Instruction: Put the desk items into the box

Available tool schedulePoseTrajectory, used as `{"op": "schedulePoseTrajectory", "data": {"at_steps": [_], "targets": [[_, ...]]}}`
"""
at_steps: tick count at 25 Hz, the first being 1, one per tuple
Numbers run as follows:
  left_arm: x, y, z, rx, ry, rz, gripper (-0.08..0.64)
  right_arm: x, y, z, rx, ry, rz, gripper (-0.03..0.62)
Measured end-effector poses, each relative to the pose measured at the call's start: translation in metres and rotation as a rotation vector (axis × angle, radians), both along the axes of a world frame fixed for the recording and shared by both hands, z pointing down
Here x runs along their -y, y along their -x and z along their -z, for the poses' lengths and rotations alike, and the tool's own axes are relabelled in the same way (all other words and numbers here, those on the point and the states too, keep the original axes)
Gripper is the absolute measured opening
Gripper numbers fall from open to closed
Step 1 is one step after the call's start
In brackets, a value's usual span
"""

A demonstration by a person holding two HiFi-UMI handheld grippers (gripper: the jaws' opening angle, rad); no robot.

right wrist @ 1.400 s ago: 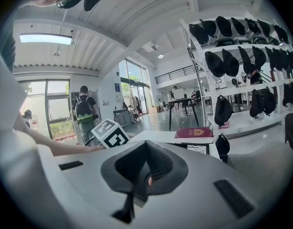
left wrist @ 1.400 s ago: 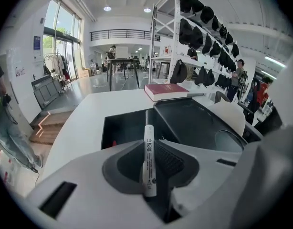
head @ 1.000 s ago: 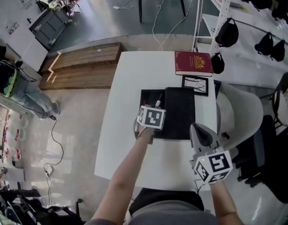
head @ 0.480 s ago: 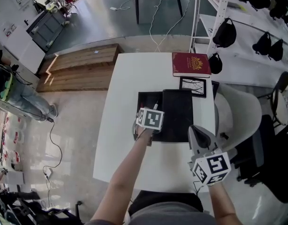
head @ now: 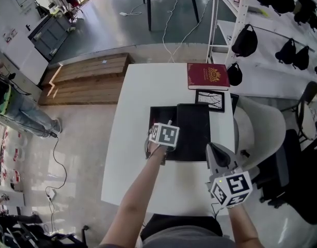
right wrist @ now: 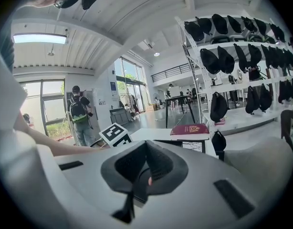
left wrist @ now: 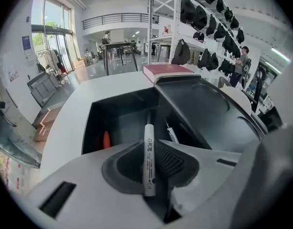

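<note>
Hardly anything is changing from a second ago. The left hand-held gripper (left wrist: 153, 151) is still hanging, tipped downward, over the open left part of the black box (head: 157, 112), and it is still pinching the white marker (left wrist: 149, 161) between its pads. The marker is pointing along the jaws towards the inside of the box. I am reading this as the last pause before the drop: the marker is above the opening but is not lying in the box yet.

The right hand-held gripper (right wrist: 145, 149) is waiting with its jaws pressed together and nothing in them, low by the near right corner of the bench (head: 143, 87), well apart from the box.

Inside the open compartment a small orange thing (left wrist: 106, 140) is lying by the left wall, and another pen-like item (left wrist: 172, 134) is lying towards the right. What looks like a black lid (head: 194, 130) is covering the rest of the box.

Still waiting on the bench are a black picture frame (head: 210, 100) just beyond the box and a red book (head: 207, 76) at the far edge.
</note>
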State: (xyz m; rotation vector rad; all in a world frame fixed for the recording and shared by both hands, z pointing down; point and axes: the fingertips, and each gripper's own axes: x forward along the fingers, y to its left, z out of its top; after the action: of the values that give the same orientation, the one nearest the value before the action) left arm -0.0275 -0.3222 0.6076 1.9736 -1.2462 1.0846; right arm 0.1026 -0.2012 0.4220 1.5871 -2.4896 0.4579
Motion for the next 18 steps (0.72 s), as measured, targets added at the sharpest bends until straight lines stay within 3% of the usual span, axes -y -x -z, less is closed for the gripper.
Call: {"op": "schedulePoseTrajectory", "data": {"at_steps": [11,18], "targets": [[-0.001,-0.004,0.001,-0.015,0.01,-0.011,0.086,0.0,0.0,0.001,0.001,0.001,0.0,0.005],[-0.004,-0.004,0.014,-0.01,-0.032,-0.015,0.098,-0.002,0.003,0.003,0.003,-0.006,0.011,0.005]]}}
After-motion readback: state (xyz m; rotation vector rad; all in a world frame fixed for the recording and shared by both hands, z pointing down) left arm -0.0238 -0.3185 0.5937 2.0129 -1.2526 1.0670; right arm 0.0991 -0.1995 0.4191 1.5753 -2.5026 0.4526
